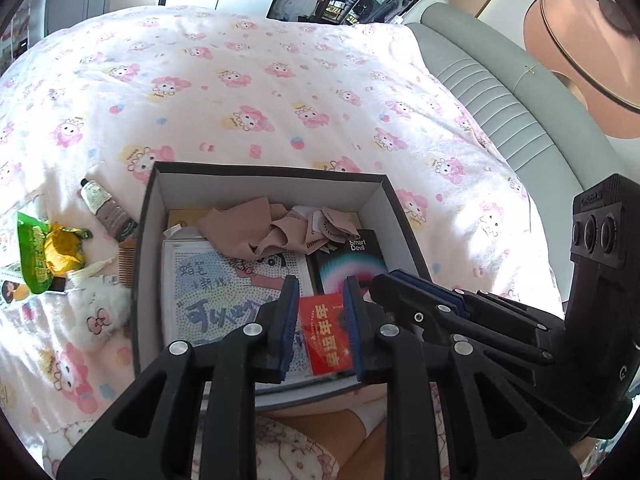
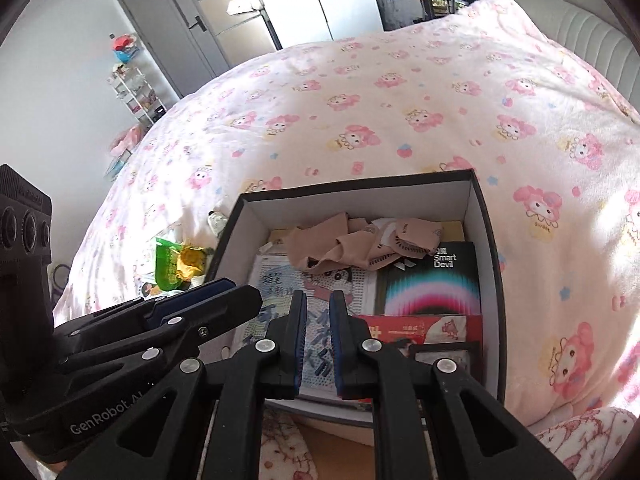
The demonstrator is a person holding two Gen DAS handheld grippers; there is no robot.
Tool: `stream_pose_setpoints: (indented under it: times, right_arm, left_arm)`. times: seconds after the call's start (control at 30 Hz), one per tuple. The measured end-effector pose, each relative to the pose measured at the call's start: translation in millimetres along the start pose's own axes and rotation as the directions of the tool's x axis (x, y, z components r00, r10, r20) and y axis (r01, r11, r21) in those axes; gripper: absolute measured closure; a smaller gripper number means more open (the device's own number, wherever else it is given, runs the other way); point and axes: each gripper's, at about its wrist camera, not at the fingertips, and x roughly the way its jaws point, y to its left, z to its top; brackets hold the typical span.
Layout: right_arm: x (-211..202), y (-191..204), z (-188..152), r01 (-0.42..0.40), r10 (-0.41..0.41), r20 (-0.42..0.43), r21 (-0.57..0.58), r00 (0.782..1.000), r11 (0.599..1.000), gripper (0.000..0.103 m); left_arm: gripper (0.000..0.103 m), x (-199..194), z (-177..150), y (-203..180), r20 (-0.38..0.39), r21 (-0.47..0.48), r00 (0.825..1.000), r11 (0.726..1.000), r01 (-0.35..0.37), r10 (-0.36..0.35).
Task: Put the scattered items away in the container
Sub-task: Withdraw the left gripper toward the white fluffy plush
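Both grippers, left part-open and right nearly closed, are held empty over the box, left of which a light, crinkly snack bag is best pinched by its edge.
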Motion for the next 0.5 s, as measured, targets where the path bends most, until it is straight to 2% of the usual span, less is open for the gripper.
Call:
stream_pose_setpoints:
  times: [0.2,0.33,0.5]
  right_arm:
    - [2.5,66.0,-0.8,-0.093,0.093,-0.013,-0.139,0.996,0.986,0.094]
    - [23.7,114.3,-1.0,-0.17,0.16,-0.063,-0.224,0.985,0.96,0.094]
    - [64.1,160.3,-4.1,-0.269,0.231,-0.165,-0.27,0.959,0.924,0.094]
  left_arm:
    - [0.081,-57.3,-15.8,45.9,0.059,-0.059,0.996,0.997,-0.058,0.061]
    - [0.081,-82.5,-27.4,92.8,0.073,-0.13,0.993,0.988,-0.079,0.089]
    - [0.078,-94.6,-42.3,148.7,0.061,-0.226,0.992,0.969,-0.096,0.113]
